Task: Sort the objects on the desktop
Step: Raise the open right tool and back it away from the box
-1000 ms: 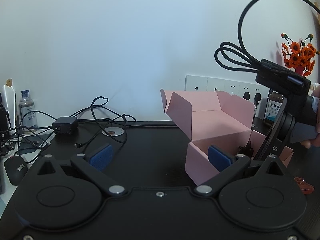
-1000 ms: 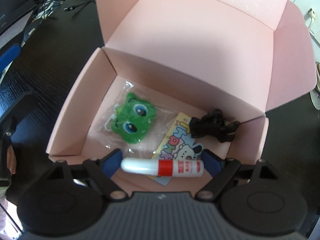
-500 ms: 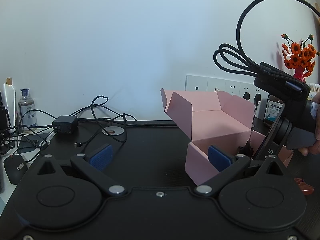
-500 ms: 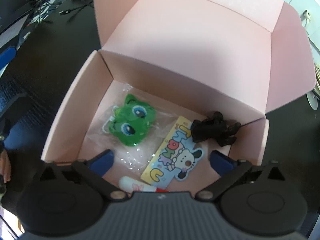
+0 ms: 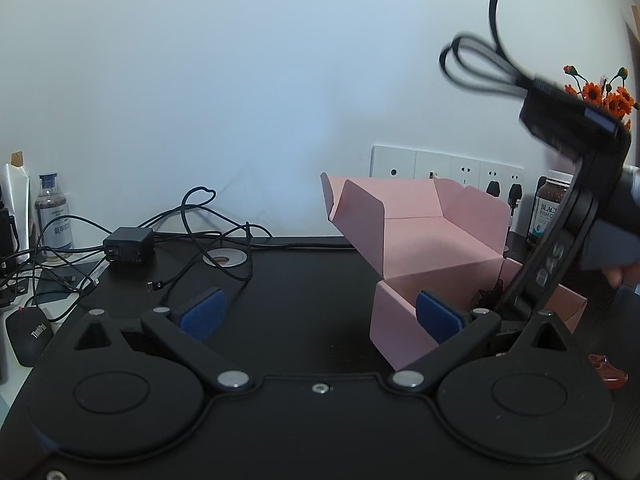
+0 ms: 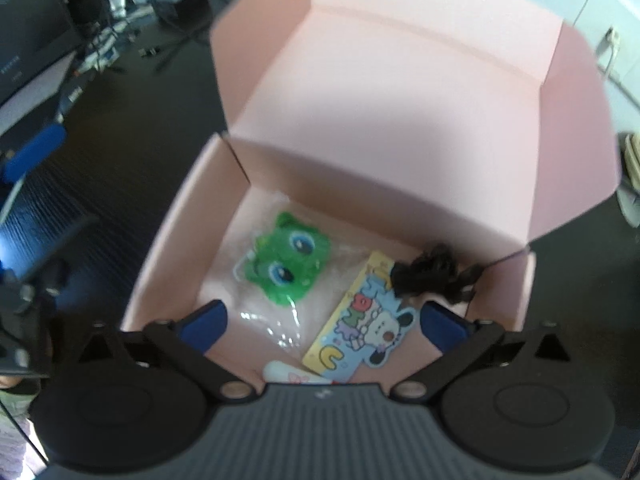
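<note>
An open pink box (image 6: 168, 248) (image 5: 404, 312) sits on the black desk. Inside lie a green frog toy in clear wrap (image 6: 288, 256), a cartoon card (image 6: 360, 320), a black clip (image 6: 428, 272) and a white tube with a red band (image 6: 288, 372), mostly hidden under the gripper body. My right gripper (image 6: 322, 324) hangs above the box, pointing down, open, with nothing between its blue pads. In the left wrist view it shows as a black body (image 5: 560, 248) over the box. My left gripper (image 5: 320, 312) is open and level, its right pad by the box's near corner.
A charger brick (image 5: 128, 246) with tangled cables, a black mouse (image 5: 28, 336) and bottles (image 5: 52, 216) stand at the left. Wall sockets (image 5: 440, 168), a brown supplement bottle (image 5: 548, 212) and orange flowers (image 5: 604, 96) are behind the box. A small red object (image 5: 608, 368) lies at the right.
The right gripper's jaws spread and let go of the white tube, which dropped into the box. The gripper then rose above the box. The left gripper stayed still.
</note>
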`<state>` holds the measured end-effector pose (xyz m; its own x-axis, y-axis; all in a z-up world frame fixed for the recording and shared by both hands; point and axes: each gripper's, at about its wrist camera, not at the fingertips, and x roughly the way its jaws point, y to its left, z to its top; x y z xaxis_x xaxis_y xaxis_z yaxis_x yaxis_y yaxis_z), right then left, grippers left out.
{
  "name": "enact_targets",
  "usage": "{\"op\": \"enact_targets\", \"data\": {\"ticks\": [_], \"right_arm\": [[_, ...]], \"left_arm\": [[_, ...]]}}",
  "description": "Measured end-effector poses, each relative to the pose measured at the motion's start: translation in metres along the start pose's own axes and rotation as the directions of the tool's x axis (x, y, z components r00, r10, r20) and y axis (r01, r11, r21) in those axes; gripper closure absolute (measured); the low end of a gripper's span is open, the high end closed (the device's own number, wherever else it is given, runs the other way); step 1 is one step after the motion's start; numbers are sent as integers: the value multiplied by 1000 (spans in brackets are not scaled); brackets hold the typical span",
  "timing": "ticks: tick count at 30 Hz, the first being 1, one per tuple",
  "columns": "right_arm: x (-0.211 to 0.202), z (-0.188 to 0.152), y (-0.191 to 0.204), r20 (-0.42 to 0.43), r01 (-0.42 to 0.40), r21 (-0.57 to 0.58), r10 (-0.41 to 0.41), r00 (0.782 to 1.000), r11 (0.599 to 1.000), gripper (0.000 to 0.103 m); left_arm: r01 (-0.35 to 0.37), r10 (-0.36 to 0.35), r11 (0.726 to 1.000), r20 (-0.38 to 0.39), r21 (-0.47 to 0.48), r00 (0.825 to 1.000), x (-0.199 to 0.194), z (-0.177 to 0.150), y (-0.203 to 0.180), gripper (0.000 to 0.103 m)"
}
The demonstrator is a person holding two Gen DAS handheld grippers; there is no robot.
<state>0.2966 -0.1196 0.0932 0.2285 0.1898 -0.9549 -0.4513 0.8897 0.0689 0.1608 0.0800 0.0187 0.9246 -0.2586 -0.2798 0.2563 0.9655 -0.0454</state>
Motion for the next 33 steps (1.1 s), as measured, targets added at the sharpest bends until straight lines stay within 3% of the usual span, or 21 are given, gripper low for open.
{"op": "enact_targets", "data": {"ticks": [3, 5, 7, 9, 11, 14, 16, 17, 23, 25, 27, 28, 30, 33], "right_arm": [[-3, -34, 11, 53, -2, -13, 2, 999, 1000, 1], [-2, -34, -4, 104, 9, -26, -6, 995, 1000, 1], [-28, -38, -16, 159, 34, -31, -28, 987, 999, 1], [-20, -31, -2, 221, 50, -34, -42, 974, 998, 1], [-26, -35, 0, 321, 58, -17, -50, 946, 998, 1], [-42, -58, -10, 487, 46, 23, -51, 872, 999, 1], [-47, -74, -17, 558, 16, 69, -52, 828, 997, 1], [-48, -81, -20, 576, -5, 75, -39, 817, 997, 1], [-45, -104, -23, 617, -23, 82, -33, 786, 996, 1], [-43, -110, -26, 606, -37, 112, -39, 795, 993, 1], [-35, -104, -28, 570, 11, 143, -91, 816, 990, 1], [-31, -100, -29, 568, 43, 151, -122, 814, 988, 1], [-29, -99, -31, 598, 77, 135, -143, 789, 988, 1], [-25, -97, -32, 613, 62, 129, -129, 780, 990, 1]], "left_arm": [[1, -1, 1000, -1, -9, 1000, 0, 0, 1, 0], [1, -1, 1000, -1, -16, 1000, 0, 0, 2, 0], [0, 0, 1000, -2, -18, 1000, 1, 0, 3, 0], [0, 0, 1000, -4, -13, 1000, 1, 0, 2, 0], [1, -1, 1000, -5, -8, 1000, 1, 0, 1, 0], [0, 0, 1000, -6, -3, 1000, 1, 1, 0, 0], [-1, 1, 1000, -7, -4, 1000, 1, 1, 1, 0], [-2, 2, 1000, -7, -4, 1000, 2, 1, 1, 0], [-8, 8, 1000, -8, -8, 1000, 2, 1, 1, 0], [-10, 10, 1000, -6, -9, 1000, 2, 1, 2, 0], [-13, 13, 1000, -4, -10, 1000, 2, 1, 2, 0], [-13, 13, 1000, -6, -10, 1000, 2, 1, 2, 0], [-14, 14, 1000, -11, -16, 1000, 3, 1, 3, 0], [-17, 17, 999, -15, -35, 1000, 4, 2, 6, 0]]}}
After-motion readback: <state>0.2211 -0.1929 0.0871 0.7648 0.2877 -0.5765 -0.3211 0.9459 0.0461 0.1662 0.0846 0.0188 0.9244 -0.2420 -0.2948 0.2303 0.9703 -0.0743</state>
